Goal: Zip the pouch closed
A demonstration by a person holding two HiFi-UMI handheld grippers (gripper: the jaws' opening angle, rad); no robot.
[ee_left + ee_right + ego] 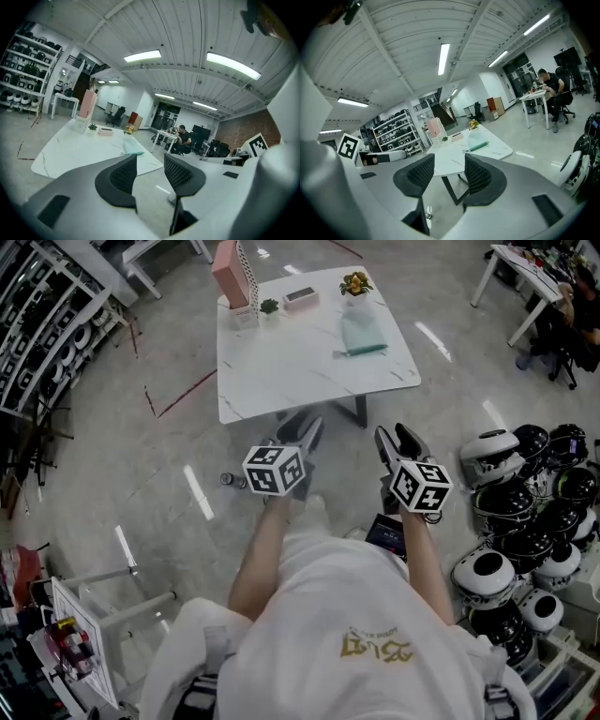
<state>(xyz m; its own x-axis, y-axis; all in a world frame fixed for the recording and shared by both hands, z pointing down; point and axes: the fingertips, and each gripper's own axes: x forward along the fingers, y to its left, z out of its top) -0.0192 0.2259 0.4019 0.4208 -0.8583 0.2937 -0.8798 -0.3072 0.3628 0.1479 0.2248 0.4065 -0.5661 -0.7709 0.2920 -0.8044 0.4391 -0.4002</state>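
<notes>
A pale teal pouch (362, 334) lies on the right part of the white table (300, 362), well ahead of both grippers. My left gripper (305, 434) hovers over the floor short of the table's near edge, its jaws open and empty. My right gripper (397, 442) is beside it at the same distance, also open with nothing between its fingers. The left gripper view shows the pouch (132, 148) far beyond the open jaws (150, 163). Over in the right gripper view the pouch (480, 142) rests on the table past the open jaws (449, 163).
On the table's far side stand a pink box (230, 273), a small plant (269, 307), a flat pink case (300, 298) and a flower pot (355, 283). Several helmets (525, 512) are piled at the right. Shelving (37, 324) lines the left. A person sits at a desk (574, 315).
</notes>
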